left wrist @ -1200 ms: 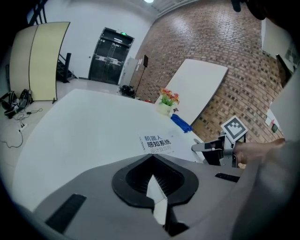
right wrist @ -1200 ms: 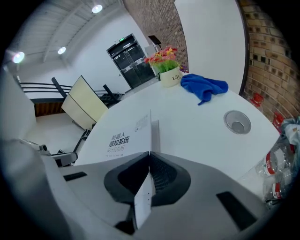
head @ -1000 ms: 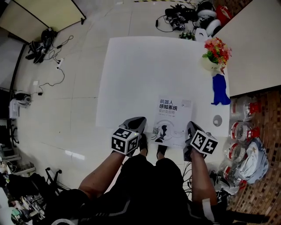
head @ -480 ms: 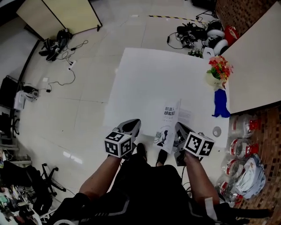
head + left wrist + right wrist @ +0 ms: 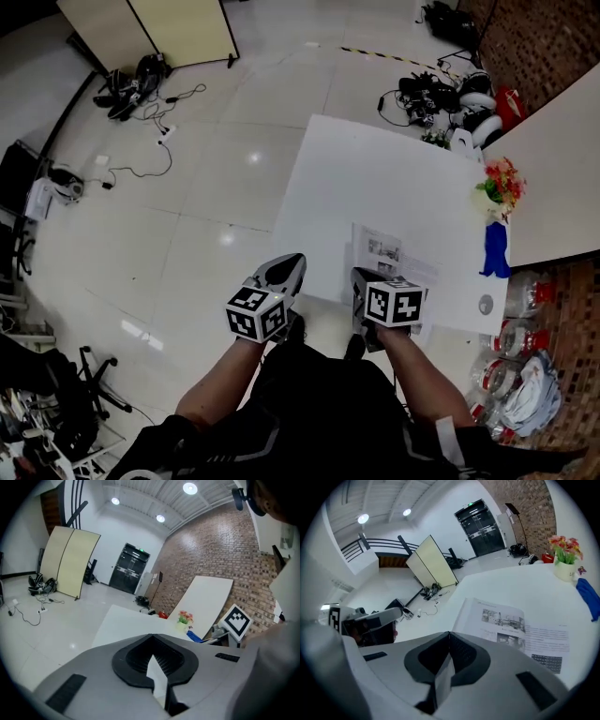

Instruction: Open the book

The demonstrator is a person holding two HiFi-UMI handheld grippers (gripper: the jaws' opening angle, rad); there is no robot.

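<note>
The book [image 5: 398,261] lies open and flat near the front edge of the white table [image 5: 375,178], with printed pages facing up. In the right gripper view the book [image 5: 513,627] lies just ahead and to the right of the jaws, photos on its left page and text on its right. My right gripper [image 5: 360,277] hovers over the book's near left corner, jaws shut, tips meeting [image 5: 449,633]. My left gripper [image 5: 291,262] hangs off the table's front left corner, also shut [image 5: 151,635] and holding nothing.
A vase of flowers [image 5: 500,183] and a blue object [image 5: 494,248] stand at the table's right edge, with a small round disc [image 5: 485,303] nearer me. Cables and gear [image 5: 441,89] lie on the floor beyond the table. My legs are below the front edge.
The cover, closed a second ago and standing half lifted half a second ago, now lies over and the book is open. My right gripper moved left across the book. The head view shifted.
</note>
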